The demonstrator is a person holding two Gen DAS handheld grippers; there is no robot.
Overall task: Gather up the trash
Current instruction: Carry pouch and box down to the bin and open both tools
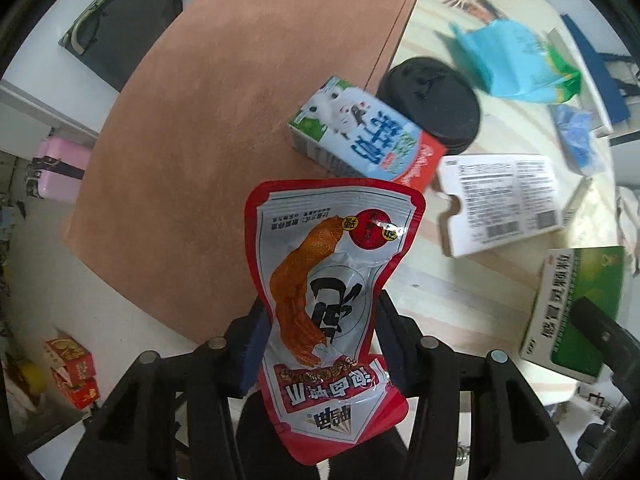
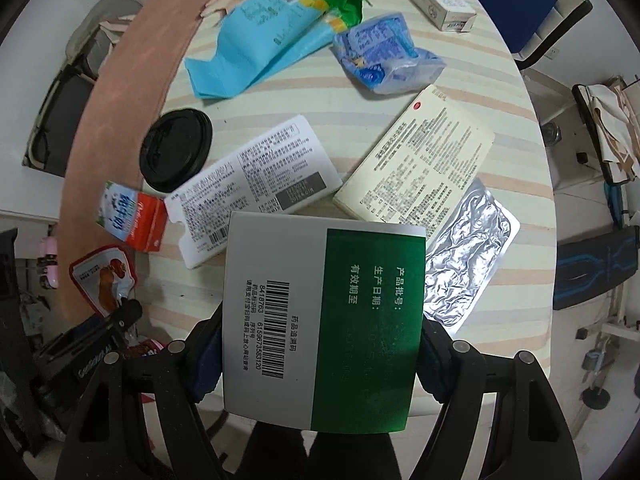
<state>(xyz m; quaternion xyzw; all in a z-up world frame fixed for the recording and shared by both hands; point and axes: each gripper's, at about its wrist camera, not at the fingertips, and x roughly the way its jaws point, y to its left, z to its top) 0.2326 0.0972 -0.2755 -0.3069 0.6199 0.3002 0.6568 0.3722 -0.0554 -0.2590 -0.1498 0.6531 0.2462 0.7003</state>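
A red and silver snack pouch [image 1: 332, 264] hangs above the table, pinched at its middle between the blue pads of my left gripper [image 1: 320, 320], which is shut on it. In the right wrist view, my right gripper [image 2: 322, 332] is shut on a green and white medicine box [image 2: 360, 280] with a barcode, held over the striped table [image 2: 280, 92]. The same pouch [image 2: 104, 276] shows at the lower left of that view. The green box [image 1: 576, 312] appears at the right edge of the left wrist view.
Litter lies on the table: a small milk carton [image 1: 360, 136], a black cup lid [image 1: 432, 100], a white printed box [image 1: 500, 200], a blue wrapper [image 2: 248, 48], a crumpled blue pack [image 2: 388, 56], a cream box [image 2: 416, 164] and a foil blister sheet [image 2: 464, 252]. A brown mat [image 1: 240, 100] covers the left side.
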